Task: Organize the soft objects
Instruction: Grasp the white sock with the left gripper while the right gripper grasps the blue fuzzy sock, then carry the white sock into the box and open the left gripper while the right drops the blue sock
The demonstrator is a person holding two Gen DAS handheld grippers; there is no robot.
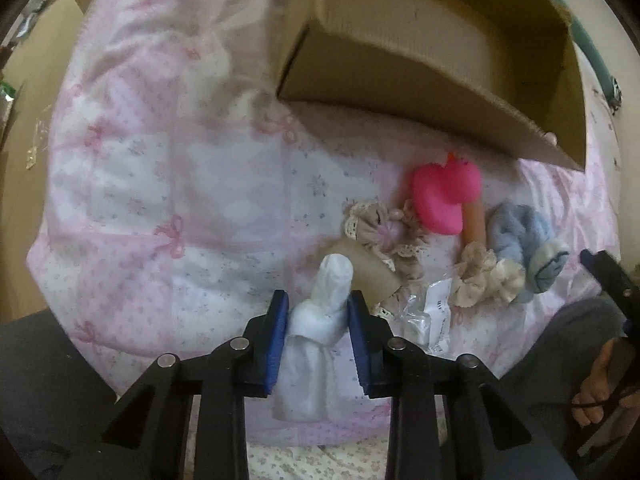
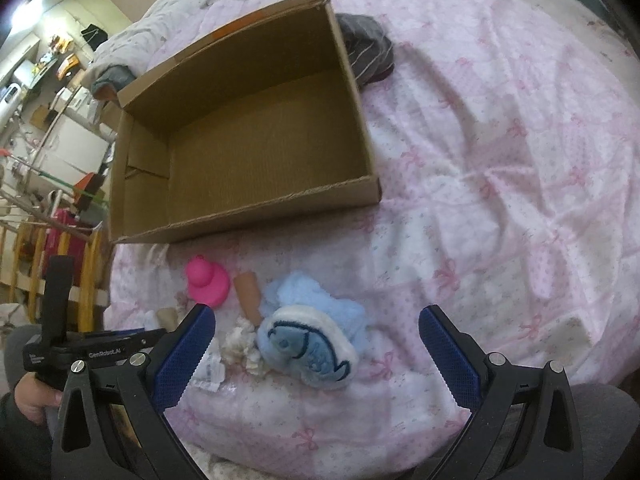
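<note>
My left gripper [image 1: 318,304] is shut on a white rolled sock [image 1: 320,316] and holds it above the pink bedspread. Past it lie a pink rubber duck [image 1: 444,196], a lace scrunchie [image 1: 376,228], a cream scrunchie [image 1: 486,276] and a blue fluffy slipper [image 1: 528,244]. The open cardboard box [image 1: 400,92] lies beyond them. My right gripper [image 2: 316,320] is open and empty, with the blue slipper [image 2: 308,336] between its fingers. In the right wrist view the pink duck [image 2: 208,284] and the empty box [image 2: 352,76] lie further away.
A cardboard tube [image 1: 374,272] and a clear plastic packet [image 1: 430,316] lie by the scrunchies. A tan cylinder [image 2: 248,292] lies between duck and slipper. Grey clothing [image 2: 368,44] sits behind the box. The bed's edge and room clutter are at the left [image 2: 48,160].
</note>
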